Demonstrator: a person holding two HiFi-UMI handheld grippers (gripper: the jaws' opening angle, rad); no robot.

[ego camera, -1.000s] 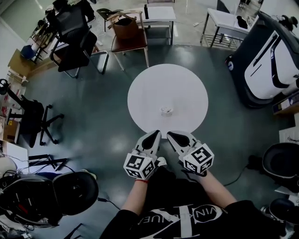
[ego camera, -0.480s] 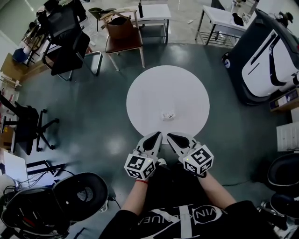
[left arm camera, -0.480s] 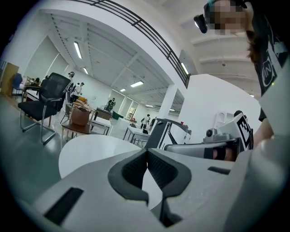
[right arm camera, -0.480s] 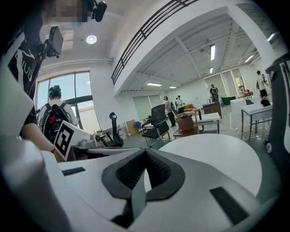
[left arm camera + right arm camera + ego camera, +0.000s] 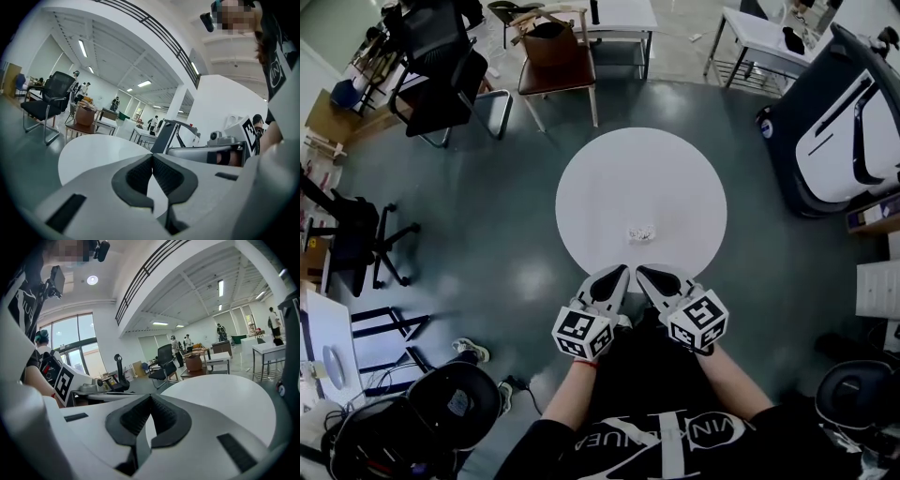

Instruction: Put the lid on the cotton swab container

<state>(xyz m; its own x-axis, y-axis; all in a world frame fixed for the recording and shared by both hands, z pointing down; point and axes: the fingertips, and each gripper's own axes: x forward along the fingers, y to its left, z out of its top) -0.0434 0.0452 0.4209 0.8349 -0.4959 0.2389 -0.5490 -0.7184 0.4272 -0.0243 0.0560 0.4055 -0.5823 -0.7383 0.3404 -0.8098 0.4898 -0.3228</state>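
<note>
Head view: left gripper (image 5: 617,274) and right gripper (image 5: 645,274) hung just short of the near edge of the table (image 5: 600,178), both shut and empty. Cotton swab container (image 5: 640,232) sat small near that edge. Going in with jaws closed would likely shove it or tip it.

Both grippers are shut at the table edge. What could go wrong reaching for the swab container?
1. The left gripper and right gripper are shut and empty; reaching in without opening could knock the cotton swab container across the round table.
2. The lid cannot be told from the container at this size, so a grip might land on the wrong part.
</note>
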